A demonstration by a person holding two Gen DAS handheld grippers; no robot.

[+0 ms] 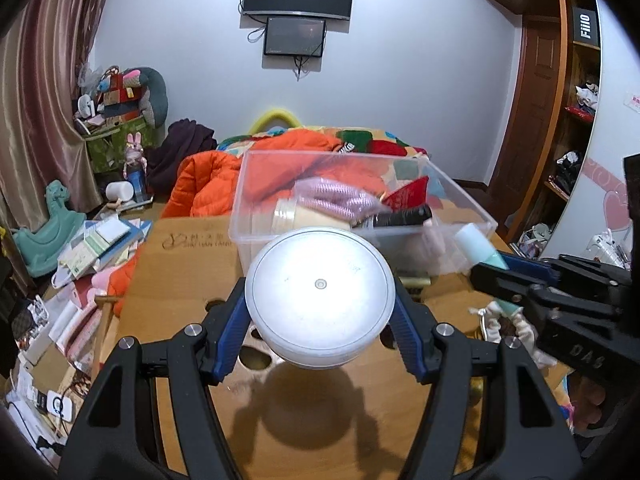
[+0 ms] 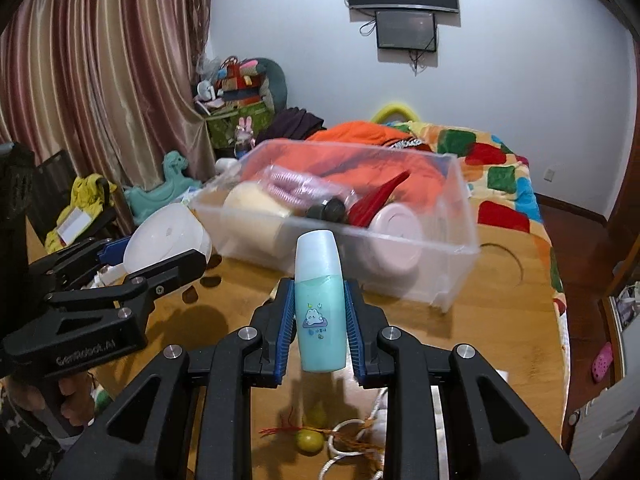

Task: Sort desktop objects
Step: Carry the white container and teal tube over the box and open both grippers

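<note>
The left hand-held gripper [image 1: 320, 312] is clamping a white round container [image 1: 318, 296]; only the right wrist view is showing the right hand-held gripper [image 2: 320, 320] squeezing a teal bottle [image 2: 320, 308].

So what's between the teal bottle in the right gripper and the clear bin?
Only bare wooden tabletop; the right wrist view shows nothing lying between the teal bottle and the clear bin.
</note>
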